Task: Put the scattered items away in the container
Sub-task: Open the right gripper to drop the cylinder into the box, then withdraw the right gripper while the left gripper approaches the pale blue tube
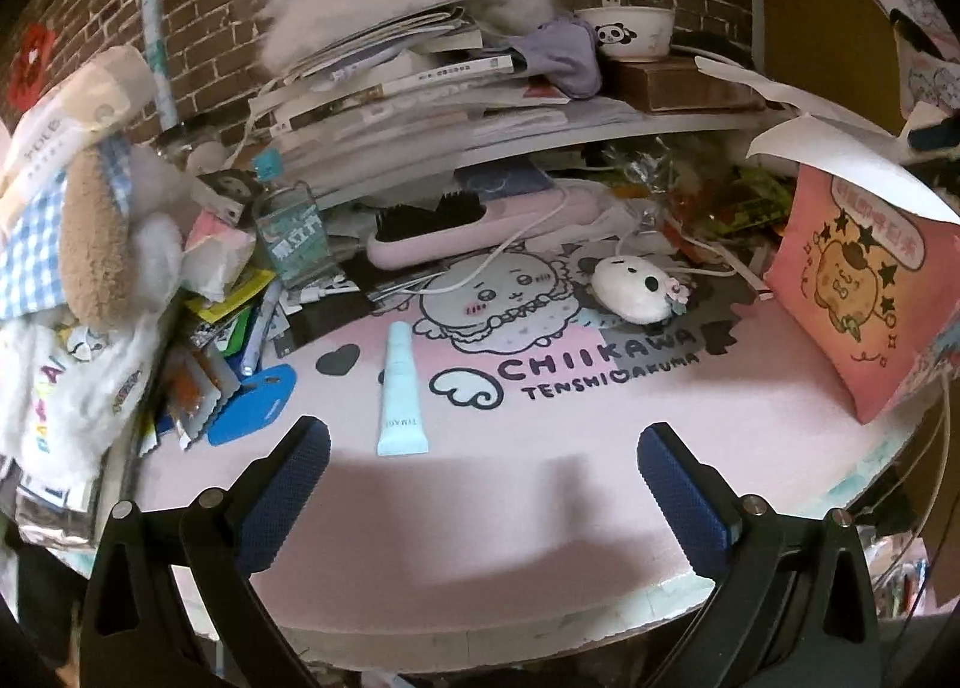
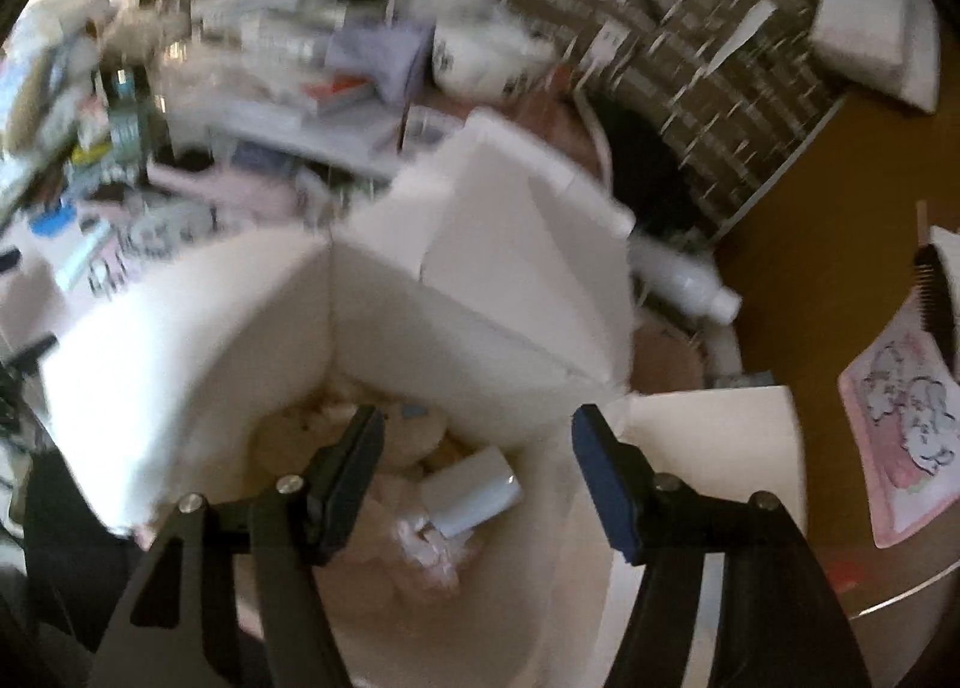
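Note:
A pale blue tube [image 1: 399,391] lies on the pink desk mat [image 1: 540,436], just beyond my left gripper [image 1: 483,448], which is open and empty. A white panda-face plush [image 1: 635,288] rests farther back on the mat. The pink bag [image 1: 852,286] with a cartoon print stands at the right; its white inside [image 2: 468,292] fills the blurred right wrist view. My right gripper [image 2: 477,433] hangs open over the bag's mouth. Inside lie a white cylinder [image 2: 474,491], pink wrappers [image 2: 429,538] and a beige plush [image 2: 414,436].
Plush toys [image 1: 90,244], packets and a blue card [image 1: 255,403] crowd the left edge. A pink hairbrush [image 1: 474,220] with a white cable, a shelf of stacked books [image 1: 420,88] and a panda bowl [image 1: 627,31] stand behind. A pink pouch [image 2: 900,442] lies right of the bag.

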Available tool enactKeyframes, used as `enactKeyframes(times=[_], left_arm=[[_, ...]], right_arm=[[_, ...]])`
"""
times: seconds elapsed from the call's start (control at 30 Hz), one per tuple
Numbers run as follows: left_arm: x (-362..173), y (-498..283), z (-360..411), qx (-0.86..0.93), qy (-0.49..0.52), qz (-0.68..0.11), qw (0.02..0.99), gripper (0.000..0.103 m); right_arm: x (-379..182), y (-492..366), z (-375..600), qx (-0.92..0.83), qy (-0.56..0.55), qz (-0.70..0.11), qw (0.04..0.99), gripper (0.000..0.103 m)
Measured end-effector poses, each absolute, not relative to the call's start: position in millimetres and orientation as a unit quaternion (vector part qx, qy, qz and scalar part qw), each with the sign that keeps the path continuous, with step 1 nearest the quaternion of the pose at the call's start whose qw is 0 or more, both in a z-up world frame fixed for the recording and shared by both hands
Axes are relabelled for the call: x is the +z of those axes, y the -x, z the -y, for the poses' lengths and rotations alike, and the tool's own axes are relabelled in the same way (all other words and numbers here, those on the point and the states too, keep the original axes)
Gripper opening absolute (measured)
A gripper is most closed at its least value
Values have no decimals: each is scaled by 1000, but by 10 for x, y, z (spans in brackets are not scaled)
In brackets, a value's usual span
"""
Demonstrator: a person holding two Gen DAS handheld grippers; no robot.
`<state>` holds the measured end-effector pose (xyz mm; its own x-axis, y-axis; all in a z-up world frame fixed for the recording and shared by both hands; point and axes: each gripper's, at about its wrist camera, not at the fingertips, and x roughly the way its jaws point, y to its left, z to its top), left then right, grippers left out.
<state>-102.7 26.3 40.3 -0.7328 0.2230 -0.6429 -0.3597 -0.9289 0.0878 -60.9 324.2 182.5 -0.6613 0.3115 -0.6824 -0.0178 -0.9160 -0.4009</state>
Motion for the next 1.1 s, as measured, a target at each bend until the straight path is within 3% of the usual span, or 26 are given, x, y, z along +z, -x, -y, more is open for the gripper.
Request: enactKeyframes(times=[0.43, 0.5, 0.6, 0.9, 1.1], left_arm=[[405, 1060, -147, 928, 331, -95, 141, 103], [405, 1066, -107, 929, 331, -91, 137, 103], [400, 1074, -55, 930, 332, -87, 131, 103], [370, 1139, 55, 932, 331, -73, 128, 103], [308, 1229, 58, 932, 330, -70, 132, 102]], right_arm=[[2115, 115, -2325, 952, 275, 134, -30, 63], [2085, 51, -2168, 955, 265, 114, -70, 68], [2007, -30, -1999, 956, 256, 88, -110, 83], [1488, -75, -1672, 937, 273, 15, -219, 84], [1077, -122, -1524, 923, 289, 13, -255, 84]])
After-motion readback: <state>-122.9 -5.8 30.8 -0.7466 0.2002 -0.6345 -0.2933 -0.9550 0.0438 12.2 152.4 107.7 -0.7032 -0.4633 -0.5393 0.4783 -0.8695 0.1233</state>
